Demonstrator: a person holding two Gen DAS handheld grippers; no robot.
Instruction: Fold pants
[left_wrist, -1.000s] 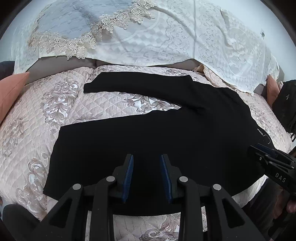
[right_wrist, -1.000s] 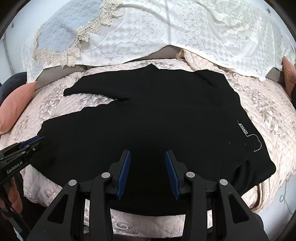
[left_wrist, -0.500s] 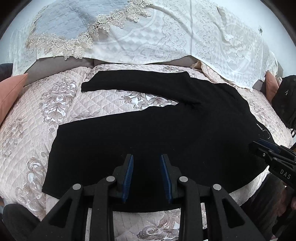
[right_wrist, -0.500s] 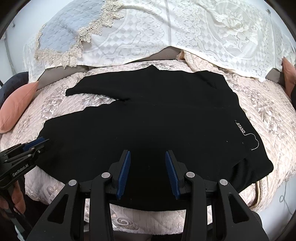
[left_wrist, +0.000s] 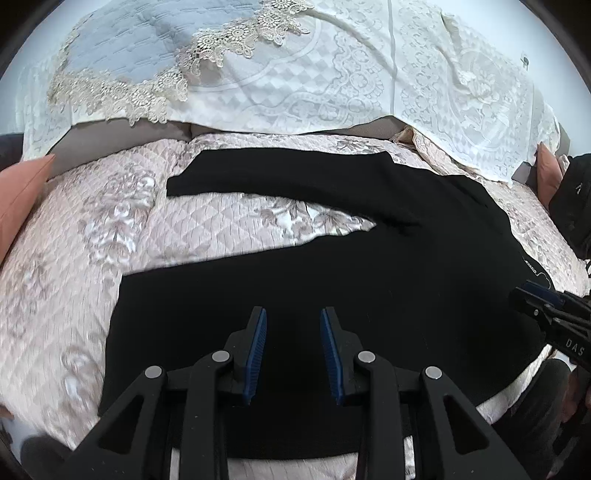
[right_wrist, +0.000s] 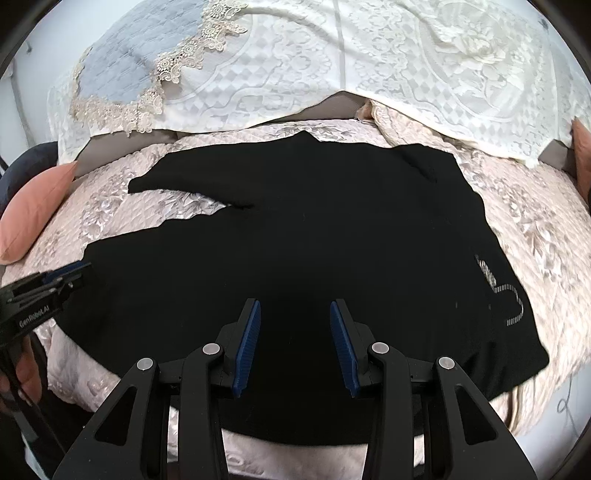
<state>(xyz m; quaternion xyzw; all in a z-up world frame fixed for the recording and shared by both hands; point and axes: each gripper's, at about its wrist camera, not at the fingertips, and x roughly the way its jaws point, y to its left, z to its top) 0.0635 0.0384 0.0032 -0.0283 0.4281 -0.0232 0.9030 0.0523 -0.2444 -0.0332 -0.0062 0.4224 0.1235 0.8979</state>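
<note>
quilted bed (left_wrist: 207, 229), black pants (left_wrist: 332, 266), right-view logo (right_wrist: 495, 280)

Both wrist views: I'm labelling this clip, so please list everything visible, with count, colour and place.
pants: one, black, spread flat on the quilt, legs apart.
quilt: one, pink floral, under the pants.
lace cover: one, white, draped behind.
grey-blue cloth: one, lace-edged, on the cover.
cushions: two, salmon, at either end.
left gripper: black, blue pads, open above the pants.
right gripper: same, open.
</note>
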